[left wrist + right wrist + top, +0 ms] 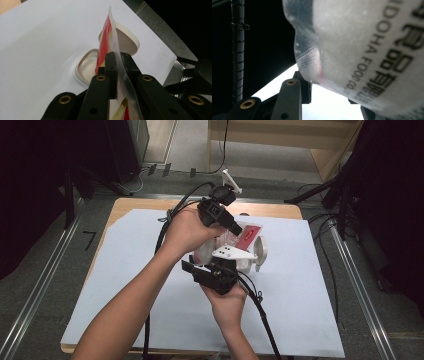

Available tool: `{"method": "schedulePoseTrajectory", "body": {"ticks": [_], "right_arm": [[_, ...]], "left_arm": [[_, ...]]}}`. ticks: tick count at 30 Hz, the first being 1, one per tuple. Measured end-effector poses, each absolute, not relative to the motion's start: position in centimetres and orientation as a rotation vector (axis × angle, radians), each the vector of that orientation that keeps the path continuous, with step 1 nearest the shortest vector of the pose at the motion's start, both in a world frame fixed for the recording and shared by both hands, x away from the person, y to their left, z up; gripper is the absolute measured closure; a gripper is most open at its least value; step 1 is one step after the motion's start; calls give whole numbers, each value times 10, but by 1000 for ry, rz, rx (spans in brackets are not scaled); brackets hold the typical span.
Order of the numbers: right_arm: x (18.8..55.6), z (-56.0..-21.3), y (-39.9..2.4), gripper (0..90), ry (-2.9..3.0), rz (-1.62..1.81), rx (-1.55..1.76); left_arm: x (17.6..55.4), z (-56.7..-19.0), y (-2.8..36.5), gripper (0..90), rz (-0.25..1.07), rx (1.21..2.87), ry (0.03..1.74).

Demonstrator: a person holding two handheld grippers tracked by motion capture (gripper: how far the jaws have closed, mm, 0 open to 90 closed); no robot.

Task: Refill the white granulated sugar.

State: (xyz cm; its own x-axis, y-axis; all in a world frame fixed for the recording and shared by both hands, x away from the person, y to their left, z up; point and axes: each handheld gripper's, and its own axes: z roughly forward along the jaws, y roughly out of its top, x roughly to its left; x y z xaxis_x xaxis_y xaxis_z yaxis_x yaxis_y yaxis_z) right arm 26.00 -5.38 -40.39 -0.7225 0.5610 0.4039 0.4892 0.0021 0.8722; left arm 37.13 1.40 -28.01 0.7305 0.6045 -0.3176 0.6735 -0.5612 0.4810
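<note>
Cream lid (126, 40) and tub (86, 66) behind clamped pouch (106, 37)

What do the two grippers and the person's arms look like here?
Both grippers are black. The left gripper has flat black jaws on arms with brass-coloured rivets; the right gripper has the same build. A white three-cornered plate with small holes tops the right one, and another tops the left. Black cables trail from each. The forearms are bare, no sleeves.
</note>
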Motion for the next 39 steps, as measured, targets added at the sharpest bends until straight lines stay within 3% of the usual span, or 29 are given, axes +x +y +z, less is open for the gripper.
{"method": "schedulePoseTrajectory", "body": {"ticks": [16, 39], "right_arm": [[258, -401, -51, 640, 2182, 1869, 1140], [251, -416, -34, 604, 2292, 1691, 1030]], "left_arm": [[370, -277, 14, 857, -150, 2363, 954], [354, -287, 52, 853, -152, 2335, 859]]}}
